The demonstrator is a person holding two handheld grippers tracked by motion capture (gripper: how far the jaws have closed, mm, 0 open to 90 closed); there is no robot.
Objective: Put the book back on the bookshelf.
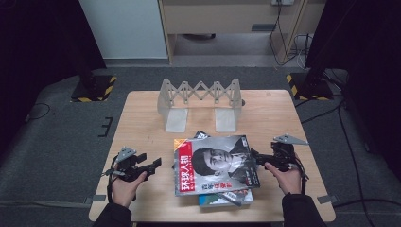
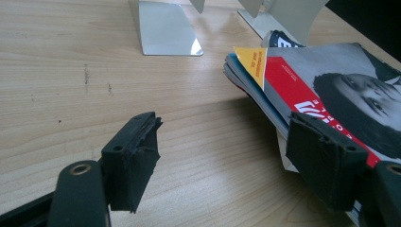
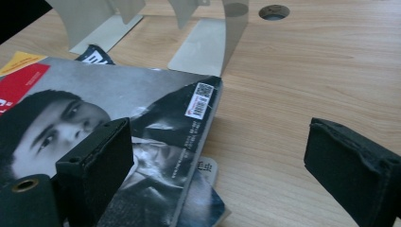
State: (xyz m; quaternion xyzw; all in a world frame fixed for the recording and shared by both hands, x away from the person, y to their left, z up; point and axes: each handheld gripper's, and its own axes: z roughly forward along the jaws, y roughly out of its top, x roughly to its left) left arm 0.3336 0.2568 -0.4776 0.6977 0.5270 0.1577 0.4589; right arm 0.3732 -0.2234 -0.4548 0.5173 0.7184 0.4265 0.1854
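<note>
Both of my black foam-padded tools gape empty: left gripper (image 1: 153,165) beside, right gripper (image 1: 255,154) at the glossy grey portrait magazine (image 1: 215,163) topping a stack mid-table; lower books mostly hidden; folding metal bookend rack (image 1: 200,97) behind.

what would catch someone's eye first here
The magazine with its red title strip and big portrait cover, lying on top of a small stack at the near middle of the wooden table. Next, the left gripper and right gripper, jaws open, flanking that stack on either side. Behind it stands a pale expandable book rack, holding nothing.
</note>
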